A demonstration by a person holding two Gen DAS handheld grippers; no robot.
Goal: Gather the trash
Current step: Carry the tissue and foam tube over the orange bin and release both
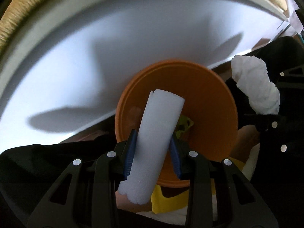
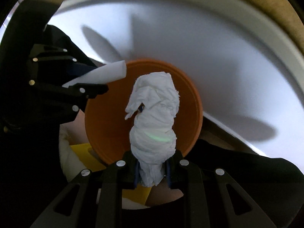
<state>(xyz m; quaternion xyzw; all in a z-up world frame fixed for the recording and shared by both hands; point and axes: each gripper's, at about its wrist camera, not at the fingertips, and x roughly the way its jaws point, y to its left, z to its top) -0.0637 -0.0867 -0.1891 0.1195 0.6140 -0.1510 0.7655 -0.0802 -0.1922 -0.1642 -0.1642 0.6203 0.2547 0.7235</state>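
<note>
**Mia:** Where is the trash?

**Ben:** Up in the air, over the orange bowl (image 1: 199, 95). The left gripper (image 1: 152, 152) has its fingers squeezed on one white foam roll (image 1: 157, 133). The right gripper (image 2: 152, 169) has its fingers tight on one wad of tissue (image 2: 153, 117).

**Mia:** What could go wrong?

**Ben:** The roll leans. I think it could slip and miss the bowl. The two grippers are close, so they might bump.

**Mia:** How many things?

**Ben:** One roll, one wad, one bowl, one white worktop (image 2: 228, 66). A green scrap (image 1: 185, 125) is in the bowl.
</note>
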